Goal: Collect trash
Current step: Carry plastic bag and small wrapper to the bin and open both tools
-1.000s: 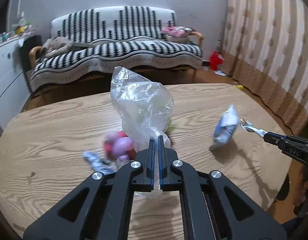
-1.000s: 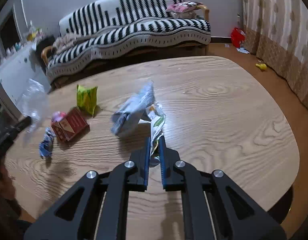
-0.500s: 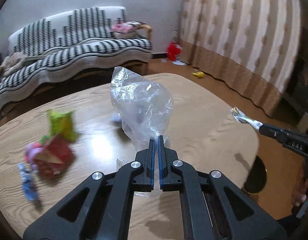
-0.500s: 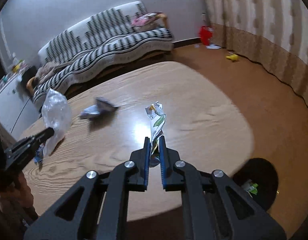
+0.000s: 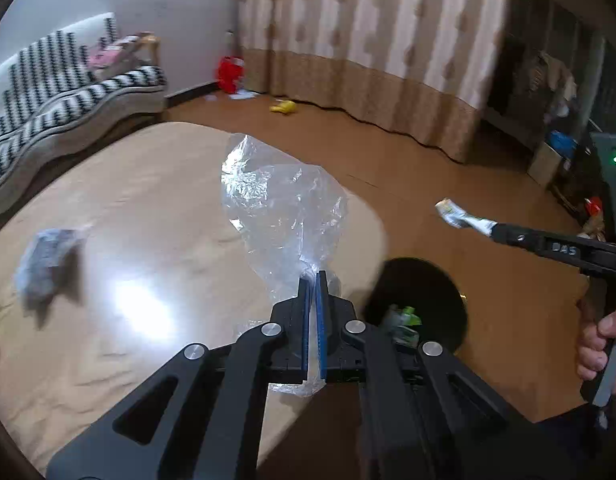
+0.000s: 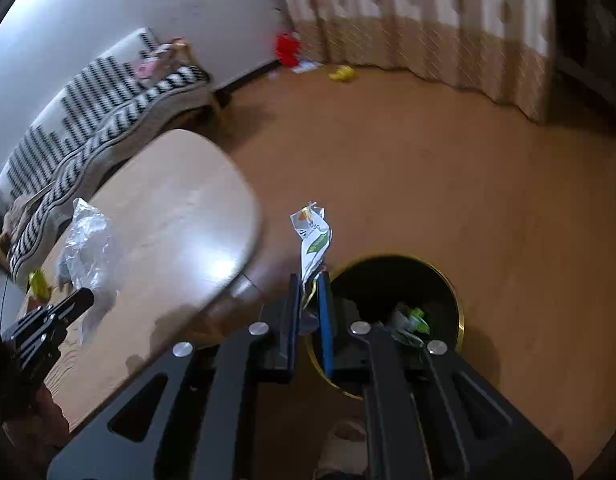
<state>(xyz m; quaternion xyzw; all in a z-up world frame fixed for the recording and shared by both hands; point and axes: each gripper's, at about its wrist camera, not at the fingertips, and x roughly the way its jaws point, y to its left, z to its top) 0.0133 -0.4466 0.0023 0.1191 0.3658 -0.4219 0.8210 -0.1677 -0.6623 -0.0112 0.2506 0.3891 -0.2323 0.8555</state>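
My left gripper [image 5: 312, 276] is shut on a crumpled clear plastic bag [image 5: 280, 216], held above the right end of the wooden table [image 5: 148, 200]. My right gripper [image 6: 309, 278] is shut on a white and green paper wrapper [image 6: 312, 240], which stands up over the floor just left of a round black bin [image 6: 391, 280] with a gold rim. In the left wrist view that bin [image 5: 419, 280] lies beyond the table edge with green and white scraps inside, and the right gripper [image 5: 489, 229] reaches in from the right. A grey-blue wrapper [image 5: 48, 264] lies blurred on the table.
A striped sofa [image 6: 96, 120] stands against the far wall. Curtains [image 5: 367, 40] hang along the right side. A red object [image 5: 228, 74] and a yellow one [image 5: 283, 107] lie on the brown floor. A person's hand [image 5: 603, 344] grips the right handle. Dark shelving [image 5: 567, 120] sits far right.
Both grippers have swung right, from over the table's middle to its right end and the floor. The black bin has come into view below them. Each keeps its piece of trash.
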